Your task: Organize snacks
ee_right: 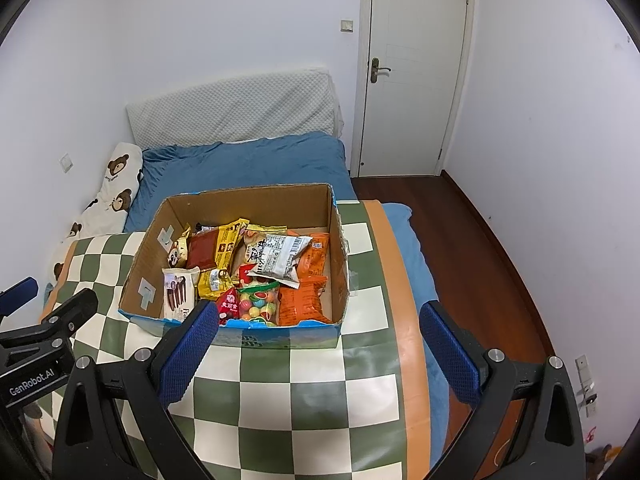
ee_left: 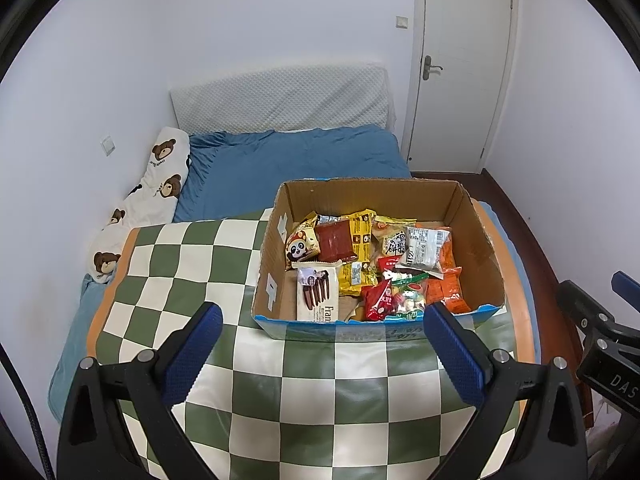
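left hand-held gripper: spread wide, empty | right hand-held gripper: same

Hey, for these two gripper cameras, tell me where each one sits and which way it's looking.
Left wrist: sits on the left gripper, above the near edge of the checkered mat, looking forward at the cardboard box; its own open jaws show, plus the right gripper's body at the right edge.
Right wrist: sits on the right gripper, further right, facing the same way; its open jaws show, and the left gripper's body at the left edge.
Shared: box of snacks, blue bed, door.
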Motion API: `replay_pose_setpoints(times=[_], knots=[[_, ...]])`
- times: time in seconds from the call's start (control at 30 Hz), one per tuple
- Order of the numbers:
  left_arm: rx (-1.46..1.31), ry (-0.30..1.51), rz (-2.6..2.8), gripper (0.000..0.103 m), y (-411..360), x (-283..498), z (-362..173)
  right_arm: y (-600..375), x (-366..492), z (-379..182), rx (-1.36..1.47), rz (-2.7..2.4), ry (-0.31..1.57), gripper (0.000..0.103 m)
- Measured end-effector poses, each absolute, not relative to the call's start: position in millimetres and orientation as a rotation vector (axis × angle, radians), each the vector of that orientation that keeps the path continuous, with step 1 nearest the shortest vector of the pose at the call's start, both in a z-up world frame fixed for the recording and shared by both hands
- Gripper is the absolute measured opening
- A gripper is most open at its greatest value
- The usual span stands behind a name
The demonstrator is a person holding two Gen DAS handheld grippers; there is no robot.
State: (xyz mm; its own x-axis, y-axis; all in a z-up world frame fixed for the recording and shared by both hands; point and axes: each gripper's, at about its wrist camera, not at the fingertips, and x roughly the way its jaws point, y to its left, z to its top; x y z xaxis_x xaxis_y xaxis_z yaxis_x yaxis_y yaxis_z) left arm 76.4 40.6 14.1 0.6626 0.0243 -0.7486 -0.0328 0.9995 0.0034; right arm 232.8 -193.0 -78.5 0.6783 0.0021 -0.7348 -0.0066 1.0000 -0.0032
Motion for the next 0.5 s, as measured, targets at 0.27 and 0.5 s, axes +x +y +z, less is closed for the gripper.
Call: replay_pose_setpoints(times=[0.27,0.5], knots=[[0.0,0.86,0.018,0.103,38.4,71.5,15.1,-194.3,230.2,-79.3,-0.005,0.013,0.835,0.102],[0.001,0.858,0.016,0.103,38.3,71.2,13.9,-193.9,229.3,-79.8,-0.007,0.018,0.838,0.102]])
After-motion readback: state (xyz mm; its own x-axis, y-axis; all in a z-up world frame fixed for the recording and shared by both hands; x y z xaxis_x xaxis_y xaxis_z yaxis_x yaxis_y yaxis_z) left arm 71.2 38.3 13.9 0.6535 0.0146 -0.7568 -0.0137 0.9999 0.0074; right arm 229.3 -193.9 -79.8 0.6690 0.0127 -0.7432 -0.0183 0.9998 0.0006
